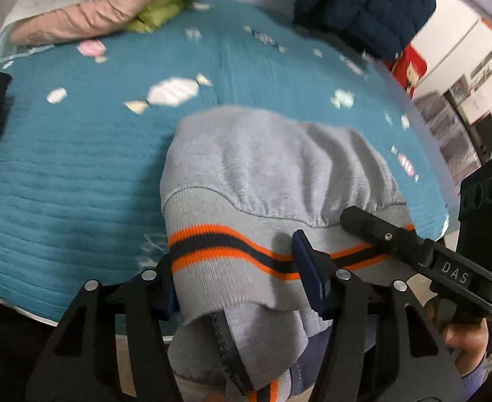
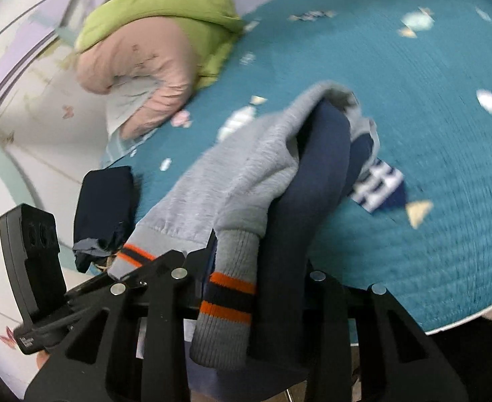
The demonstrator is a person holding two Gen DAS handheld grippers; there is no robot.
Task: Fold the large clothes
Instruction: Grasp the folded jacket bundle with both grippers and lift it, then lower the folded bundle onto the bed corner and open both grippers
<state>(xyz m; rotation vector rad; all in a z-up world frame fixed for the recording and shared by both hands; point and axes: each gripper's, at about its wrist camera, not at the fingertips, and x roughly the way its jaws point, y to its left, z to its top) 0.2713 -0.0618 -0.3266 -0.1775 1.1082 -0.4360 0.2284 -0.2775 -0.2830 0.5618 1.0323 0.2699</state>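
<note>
**Grey sweater gripped at the hem, fold barely begun**

Left wrist view: the left claw (image 1: 242,278) is clamping on the ribbed hem of the grey sweater (image 1: 262,167), right on the orange-and-navy stripe, with cloth bunching between the blue pads (image 1: 307,268). The rest of the sweater is trailing away onto the teal blanket (image 1: 78,167), crumpled rather than flat. To the right, the right claw (image 1: 373,226) is reaching in at the same hem. Far off, a pink jacket (image 1: 78,16) and a green jacket (image 1: 175,3) are lying in a heap at the left, and a navy quilted jacket (image 1: 366,6) is sitting far right.

Right wrist view: the right claw (image 2: 246,281) is pinching a striped cuff or hem end of the sweater (image 2: 232,171), together with a fold of its navy inner cloth (image 2: 316,181). The garment is hanging loosely from the claw towards the blanket (image 2: 430,134). A dark folded piece (image 2: 105,201) is lying at the near left edge.

My read: both corners are being held, yet the sweater is rumpled, so spreading, folding and the heaped jackets all remain.
</note>
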